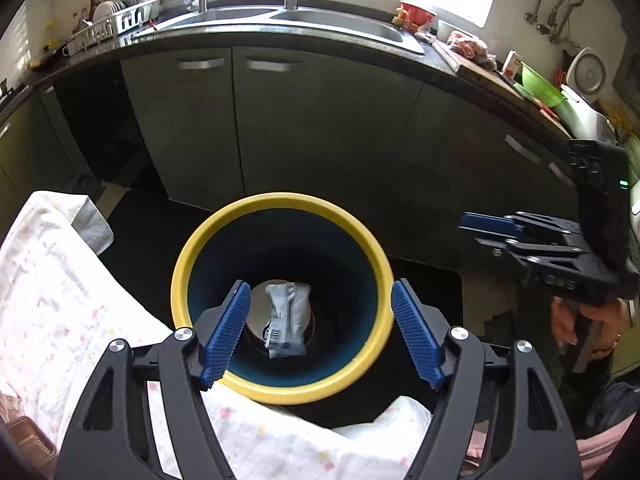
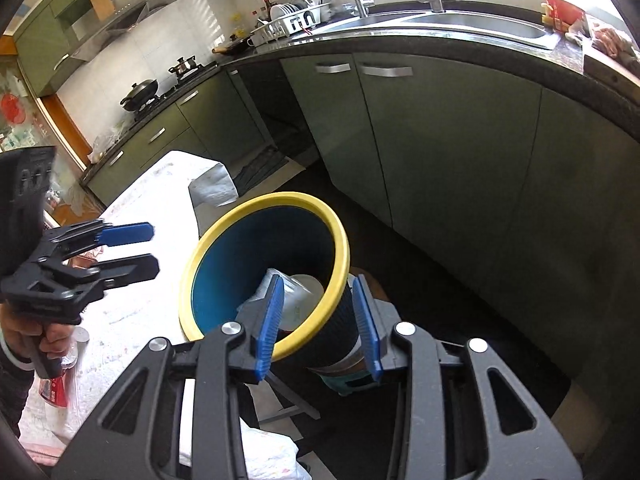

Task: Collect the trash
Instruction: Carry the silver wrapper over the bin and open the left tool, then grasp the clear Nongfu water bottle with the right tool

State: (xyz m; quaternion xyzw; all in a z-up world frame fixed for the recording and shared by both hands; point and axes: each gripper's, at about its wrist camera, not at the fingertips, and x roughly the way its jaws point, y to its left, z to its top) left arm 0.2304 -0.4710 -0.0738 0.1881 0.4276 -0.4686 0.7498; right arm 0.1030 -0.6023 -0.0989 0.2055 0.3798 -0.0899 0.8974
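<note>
Hovering open left gripper above bin, crumpled packet inside

No text can be read; the wrapper inside the bin carries only a barcode.

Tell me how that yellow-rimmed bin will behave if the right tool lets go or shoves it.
The bin looks like thin plastic, probably light. It is tall, narrower toward its base and tilted, so it may tip easily. The right tool straddles its rim, and one crumpled wrapper inside adds little weight.
</note>
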